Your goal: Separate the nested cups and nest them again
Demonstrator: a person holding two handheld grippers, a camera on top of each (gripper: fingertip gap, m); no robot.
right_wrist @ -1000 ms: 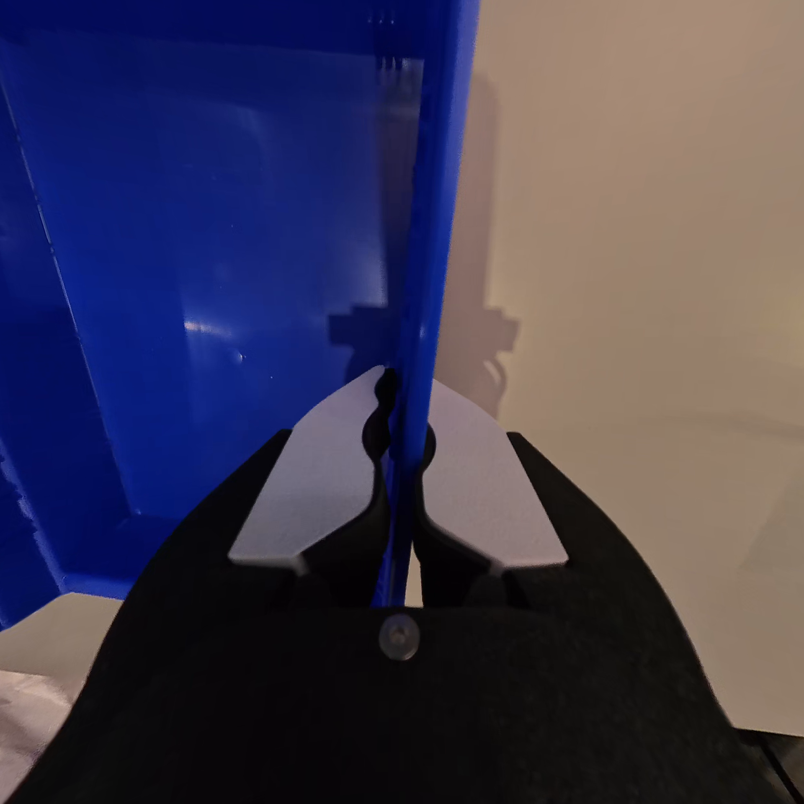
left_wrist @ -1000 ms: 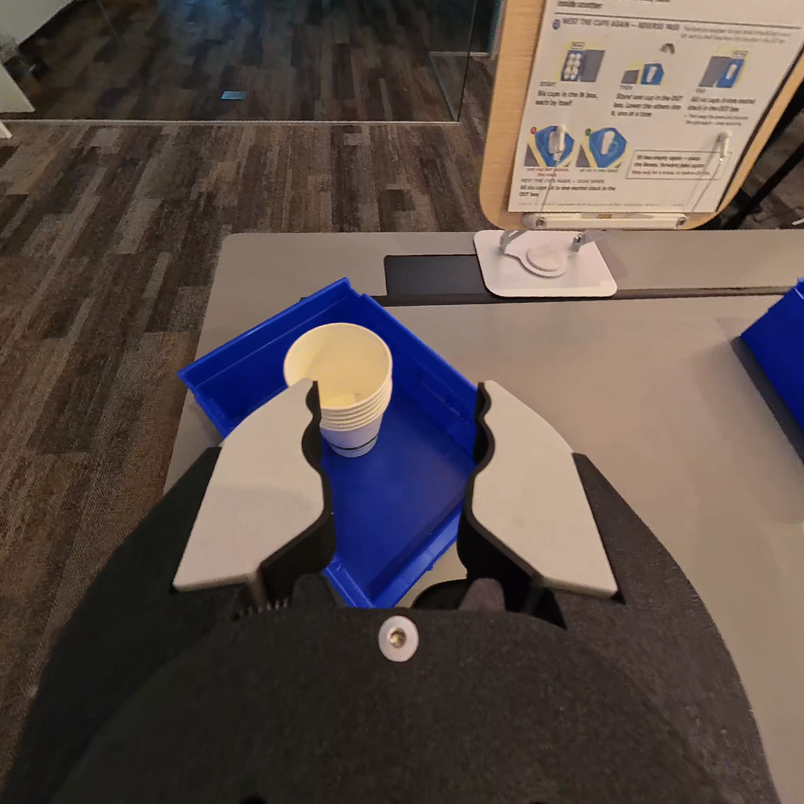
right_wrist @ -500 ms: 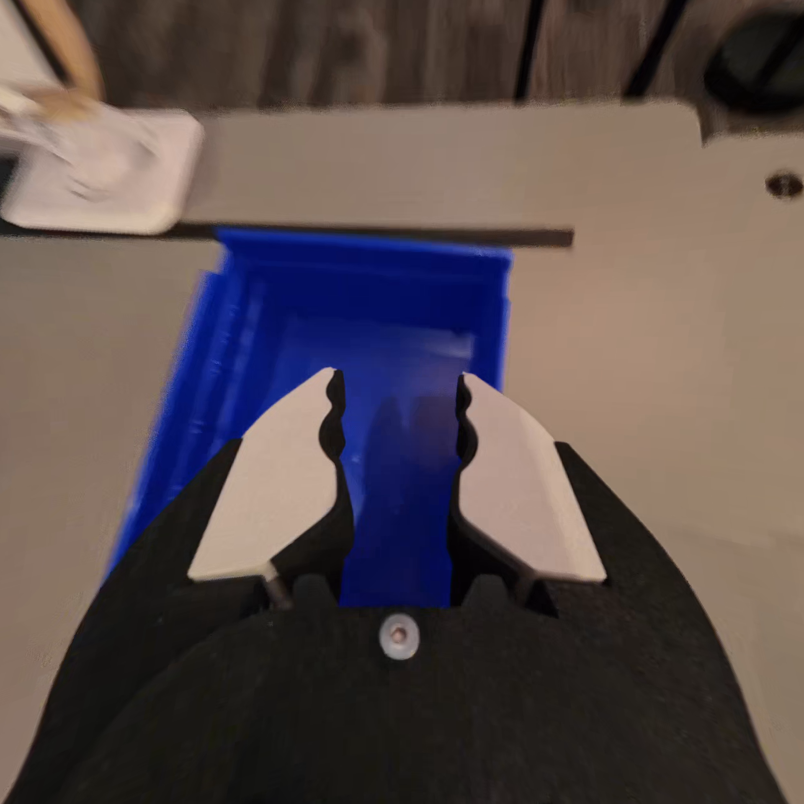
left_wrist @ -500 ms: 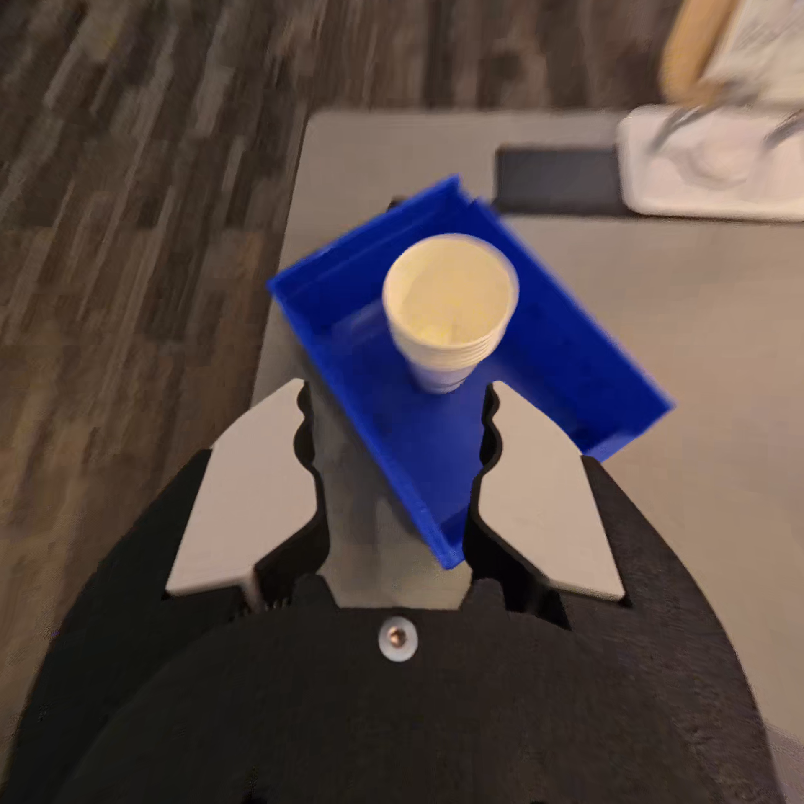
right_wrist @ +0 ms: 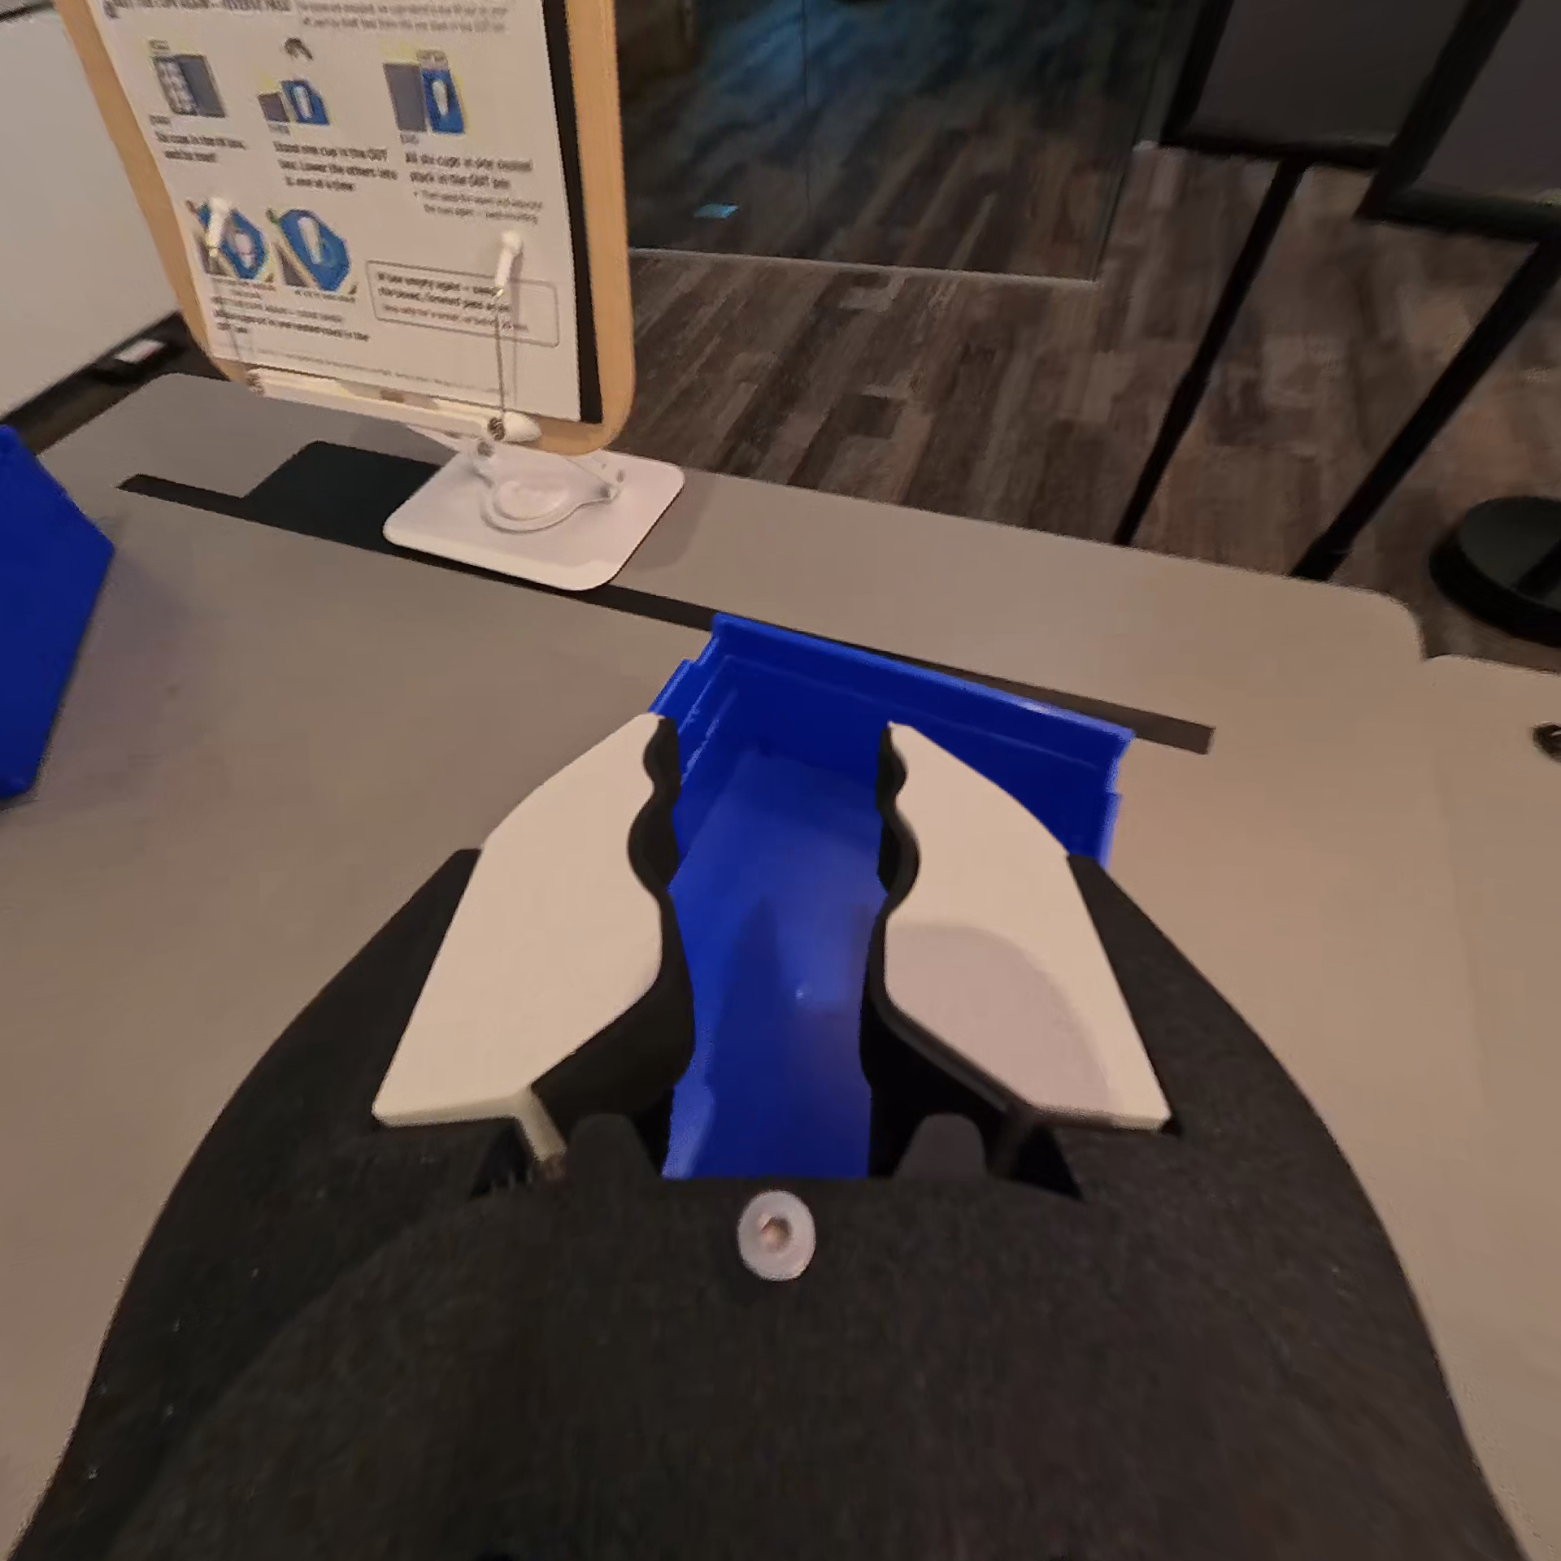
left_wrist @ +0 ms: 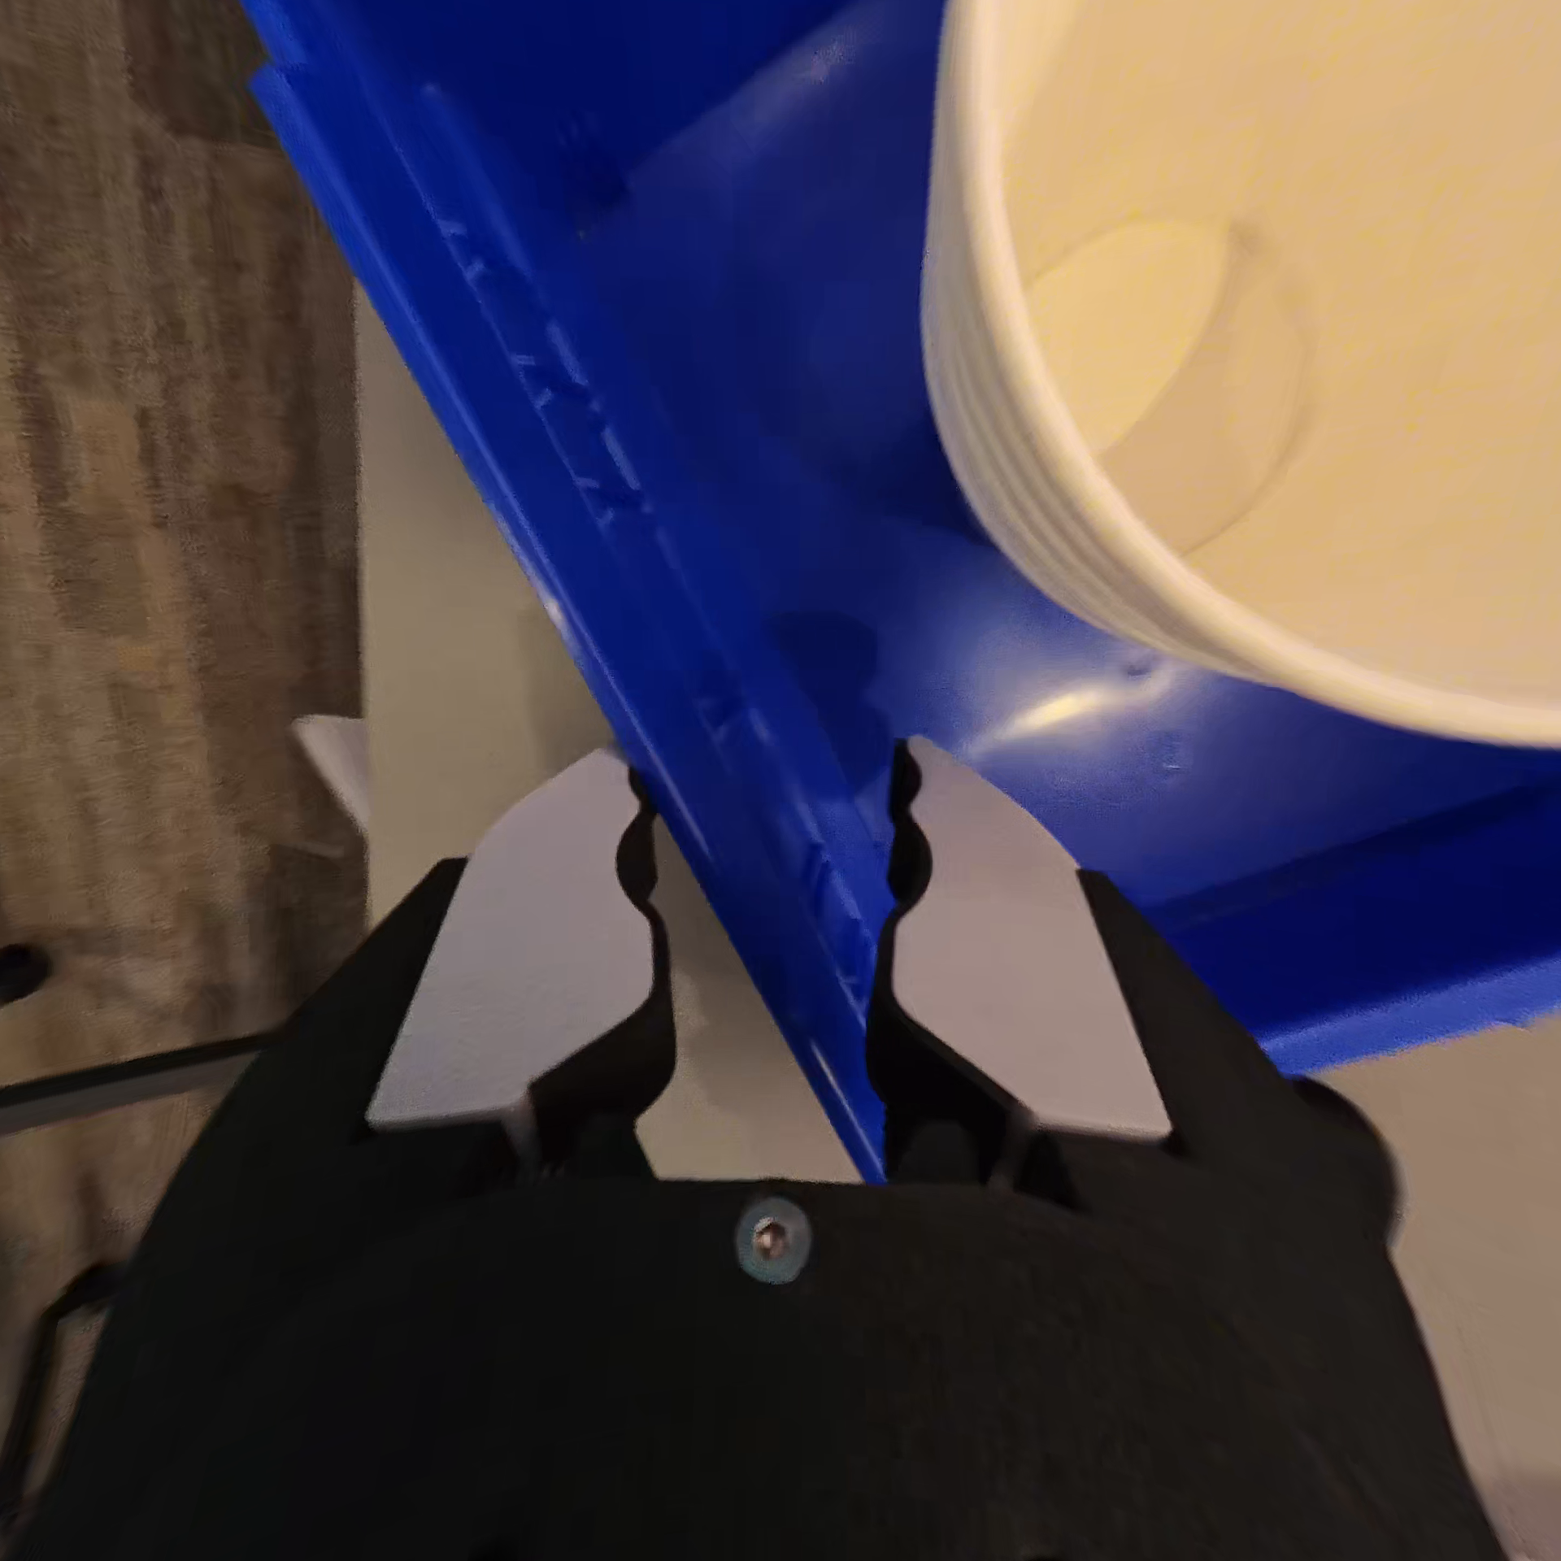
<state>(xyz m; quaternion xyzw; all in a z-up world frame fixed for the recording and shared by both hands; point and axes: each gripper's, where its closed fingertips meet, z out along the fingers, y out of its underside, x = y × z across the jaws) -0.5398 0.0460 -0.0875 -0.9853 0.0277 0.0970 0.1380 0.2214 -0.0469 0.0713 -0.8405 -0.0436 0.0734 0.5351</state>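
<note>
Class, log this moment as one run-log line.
left gripper: open, straddling bin wall | cup stack: nested in bin | right gripper: open above empty bin

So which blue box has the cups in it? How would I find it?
Find the grey table; two blue bins sit on it. Go to the one whose side wall the left gripper straddles with open jaws. That blue bin holds the stack of white paper cups; the blue bin below the right gripper looks empty.
</note>
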